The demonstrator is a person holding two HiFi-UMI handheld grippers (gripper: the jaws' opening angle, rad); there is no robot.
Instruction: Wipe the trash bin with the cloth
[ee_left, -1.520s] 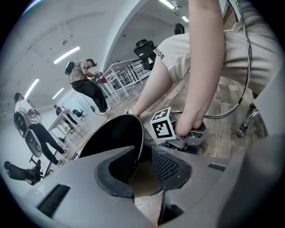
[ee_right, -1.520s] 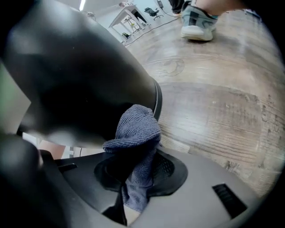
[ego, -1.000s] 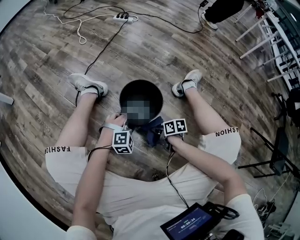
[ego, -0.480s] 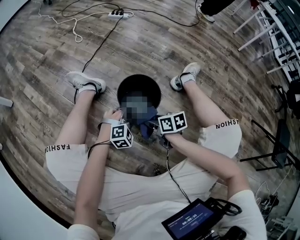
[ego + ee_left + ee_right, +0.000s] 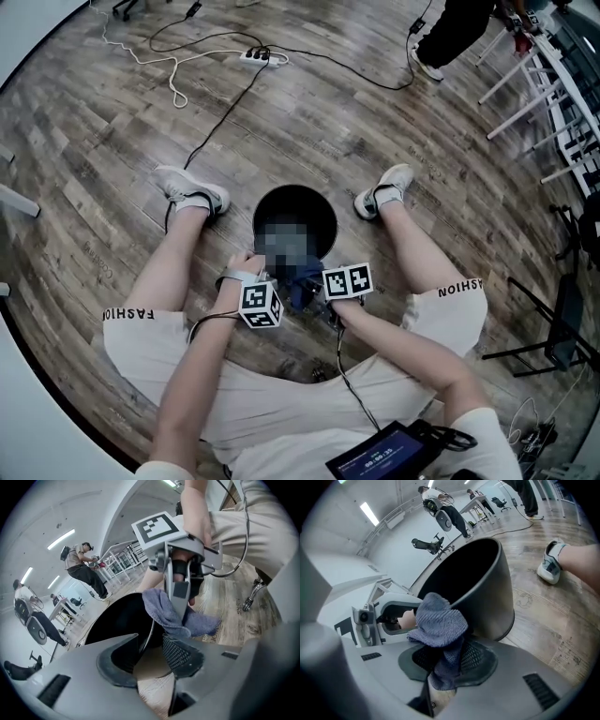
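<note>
With left claw [image 5: 150, 649] spread astride near rim of trash bin [image 5: 487, 590] and right claw [image 5: 447, 660] pinching cloth [image 5: 438, 623], press flat, sweep along wall, steady bin.

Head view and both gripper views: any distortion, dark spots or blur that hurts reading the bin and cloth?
Head view: heavy fisheye curves the floor planks, and a mosaic patch covers part of the mouth of the trash bin. Left gripper view: bin interior plain black, cloth sharp. Right gripper view: evenly lit, cloth weave crisp.
</note>
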